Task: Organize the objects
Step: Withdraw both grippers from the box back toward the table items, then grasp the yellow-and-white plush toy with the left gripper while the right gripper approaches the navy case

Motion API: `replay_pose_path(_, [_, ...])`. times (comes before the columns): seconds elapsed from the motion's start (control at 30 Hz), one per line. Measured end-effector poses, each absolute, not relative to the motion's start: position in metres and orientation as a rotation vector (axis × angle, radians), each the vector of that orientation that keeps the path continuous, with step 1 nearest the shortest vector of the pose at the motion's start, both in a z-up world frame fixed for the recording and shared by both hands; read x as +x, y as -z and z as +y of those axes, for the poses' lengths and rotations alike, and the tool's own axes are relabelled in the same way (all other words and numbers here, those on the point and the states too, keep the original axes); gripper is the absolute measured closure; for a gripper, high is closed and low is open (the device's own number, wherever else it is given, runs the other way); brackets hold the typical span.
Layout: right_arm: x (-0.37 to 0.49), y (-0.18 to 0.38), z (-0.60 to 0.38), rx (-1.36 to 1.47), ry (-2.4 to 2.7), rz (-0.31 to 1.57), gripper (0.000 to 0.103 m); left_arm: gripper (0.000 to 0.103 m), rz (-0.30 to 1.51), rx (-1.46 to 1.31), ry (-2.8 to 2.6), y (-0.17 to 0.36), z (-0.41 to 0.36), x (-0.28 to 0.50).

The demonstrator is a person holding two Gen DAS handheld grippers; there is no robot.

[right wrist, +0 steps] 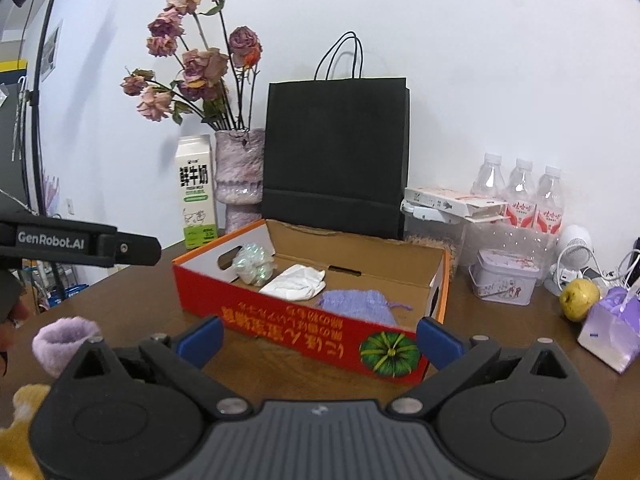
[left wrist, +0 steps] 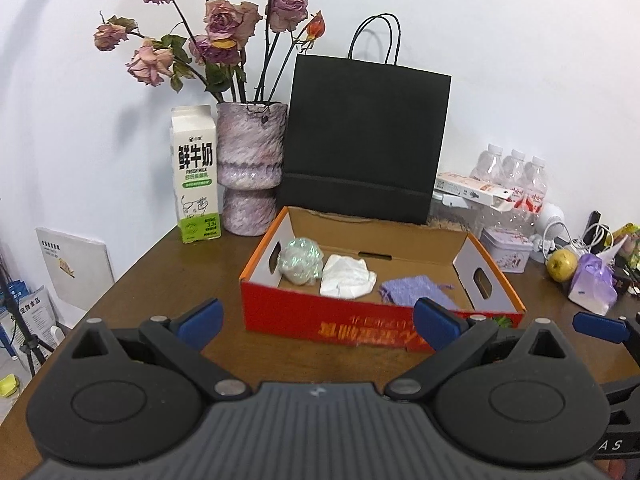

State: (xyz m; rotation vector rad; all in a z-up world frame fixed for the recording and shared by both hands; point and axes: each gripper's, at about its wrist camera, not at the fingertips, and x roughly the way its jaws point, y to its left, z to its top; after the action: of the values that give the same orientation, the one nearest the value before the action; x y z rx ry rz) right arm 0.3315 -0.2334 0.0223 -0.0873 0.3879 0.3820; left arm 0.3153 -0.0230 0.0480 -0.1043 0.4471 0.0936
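A: What is held by the left tool and the right tool?

B: Nothing. On each, the blue tips are spread wide apart with only bare surface seen between them, just short of the red box.

A: And what has been put in the box?

B: Three things are seen on its floor: a shiny crumpled ball at about 10 o'clock, a white cloth in the middle, and a purple knitted pouch toward 3 o'clock, nearest the front wall.

A: Which step is judged to be in hand?

B: A pause between placements, most likely. A fluffy lilac roll is seen in the right view at 9 o'clock, outside the box, with something yellow below it that cannot be identified.

A: What is called for next?

B: One tool would probably be swung toward the lilac roll, closed gently on it since it looks soft, then lifted over the front wall and released in the free space at the back. Whether the apple and tin at 3 o'clock are meant to be sorted cannot be told.
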Motion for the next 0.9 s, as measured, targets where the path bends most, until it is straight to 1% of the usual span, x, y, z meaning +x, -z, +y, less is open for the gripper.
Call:
replay_pose_path(0.23, [0.299, -0.007, -0.237, -0.111, -0.394, 0.400, 0.000, 0.000, 0.450, -0.070, -0.101, -0.044, -0.022, 0.283])
replay_pose_path(0.67, [0.247, 0.028, -0.247, -0.122, -0.423, 0.480, 0.000, 0.000, 0.473, -0.005, -0.124, -0.029, -0.023, 0.229])
replay_pose_path(0.9, [0.228, 0.038, -0.249, -0.118, -0.444, 0.500, 0.000, 0.000, 0.512, -0.003, -0.131, -0.018, -0.017, 0.203])
